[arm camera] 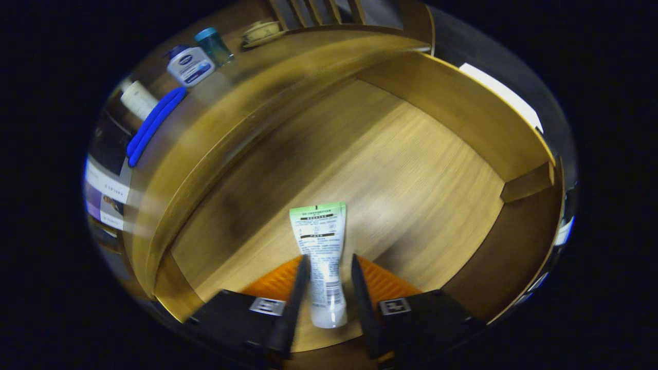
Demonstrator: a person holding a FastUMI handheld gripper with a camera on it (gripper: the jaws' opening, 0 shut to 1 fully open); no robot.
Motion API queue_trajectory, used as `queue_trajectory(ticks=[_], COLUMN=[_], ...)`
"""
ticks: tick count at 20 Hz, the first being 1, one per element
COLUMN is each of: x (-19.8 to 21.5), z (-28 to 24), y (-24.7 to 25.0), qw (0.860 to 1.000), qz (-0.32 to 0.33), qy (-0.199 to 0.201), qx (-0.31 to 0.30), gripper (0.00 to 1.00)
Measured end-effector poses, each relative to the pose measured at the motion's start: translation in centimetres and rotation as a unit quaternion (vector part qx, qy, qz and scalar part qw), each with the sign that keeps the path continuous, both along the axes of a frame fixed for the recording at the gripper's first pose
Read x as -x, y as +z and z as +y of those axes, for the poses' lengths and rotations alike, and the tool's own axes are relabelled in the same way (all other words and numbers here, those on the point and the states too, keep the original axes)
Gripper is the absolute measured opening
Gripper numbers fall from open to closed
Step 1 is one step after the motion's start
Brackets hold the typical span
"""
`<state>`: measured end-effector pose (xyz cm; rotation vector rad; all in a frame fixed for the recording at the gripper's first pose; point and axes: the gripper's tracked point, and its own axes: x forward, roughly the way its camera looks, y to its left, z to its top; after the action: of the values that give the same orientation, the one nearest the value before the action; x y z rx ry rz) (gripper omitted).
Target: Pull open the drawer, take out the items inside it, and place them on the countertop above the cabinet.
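Observation:
A white tube with a green end (320, 231) sits between my two fingers, cap end toward me and flat crimped end pointing away. My gripper (329, 259) is shut on the tube, and the tube looks sharp while the wood behind it is smeared. Below lies the open wooden drawer (462, 118), its bare floor (390, 169) spreading out beyond the fingers. The countertop (231, 97) above the cabinet runs along the drawer's far left side.
On the countertop stand a white bottle with a blue cap (190, 64), a teal jar (213, 45), a white cylinder (138, 98) and a long blue object (154, 123). A small dish (262, 32) sits farther back. The drawer's front wall (529, 182) rises at the right.

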<state>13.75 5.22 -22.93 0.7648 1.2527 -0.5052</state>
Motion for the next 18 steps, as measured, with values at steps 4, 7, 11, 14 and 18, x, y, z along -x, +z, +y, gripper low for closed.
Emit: queue_trajectory(ticks=[4, 7, 11, 14, 18], x=[0.4, 0.2, 2.3, 1.9, 1.8], z=[-0.3, -0.7, -1.5, -1.6, -2.6], y=[-0.3, -1.1, 0.0, 0.2, 1.2], qw=[1.0, 1.0, 0.998, 0.997, 0.995], qz=[0.016, 0.014, 0.029, 0.009, -0.024], qy=[-0.01, -0.023, -0.046, -0.077, -0.093], qx=[-0.013, -0.002, 0.014, 0.008, 0.018], gripper=[0.46, 0.3, 0.3, 0.3, 0.3])
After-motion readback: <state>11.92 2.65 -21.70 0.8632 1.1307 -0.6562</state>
